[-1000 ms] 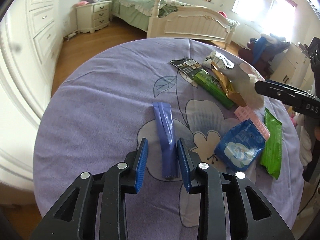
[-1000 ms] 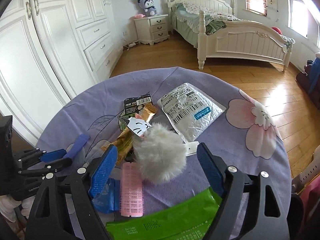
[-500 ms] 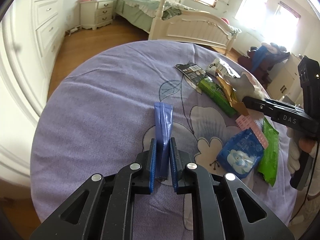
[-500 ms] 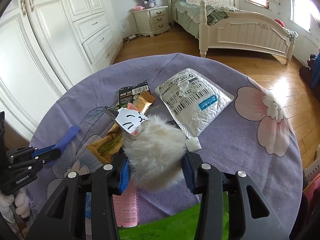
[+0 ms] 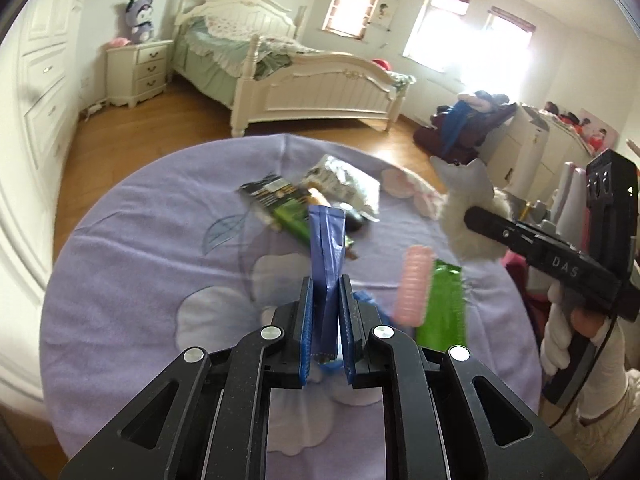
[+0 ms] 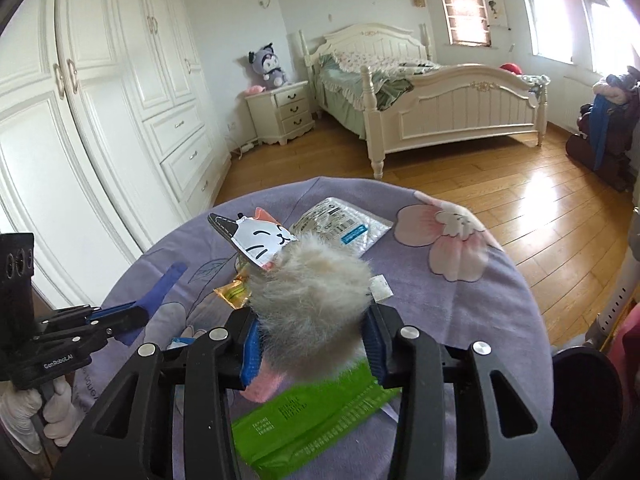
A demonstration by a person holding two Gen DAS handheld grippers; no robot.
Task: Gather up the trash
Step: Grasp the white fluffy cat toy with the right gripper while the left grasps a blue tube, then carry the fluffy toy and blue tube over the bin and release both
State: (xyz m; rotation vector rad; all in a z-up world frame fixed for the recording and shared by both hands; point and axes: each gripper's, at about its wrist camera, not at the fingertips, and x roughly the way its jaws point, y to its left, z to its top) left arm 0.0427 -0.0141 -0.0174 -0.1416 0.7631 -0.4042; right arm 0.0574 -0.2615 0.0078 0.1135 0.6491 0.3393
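Note:
My left gripper (image 5: 325, 320) is shut on a long blue wrapper (image 5: 328, 248), lifted off the round table with the purple floral cloth (image 5: 140, 264). The same blue wrapper (image 6: 160, 284) shows in the right wrist view, sticking out of the left gripper (image 6: 120, 316). My right gripper (image 6: 314, 344) is shut on a grey fluffy ball (image 6: 316, 300) with a white cat-face tag (image 6: 260, 240), raised above the cloth. In the left wrist view that fluffy ball (image 5: 468, 216) hangs at the right in the right gripper (image 5: 476, 216).
On the cloth lie a pink hair roller (image 5: 414, 284), a green packet (image 5: 442, 304), a silver foil pouch (image 6: 340, 228), a black-and-green wrapper (image 5: 276, 196) and a gold wrapper (image 6: 234, 290). A bed (image 6: 420, 104), nightstand (image 6: 284, 116) and white wardrobe (image 6: 100, 120) stand beyond.
Both grippers closed on their things, the left on the blue wrapper, the right on the fluffy ball, and both lifted them off the cloth. The right gripper drew back to the right.

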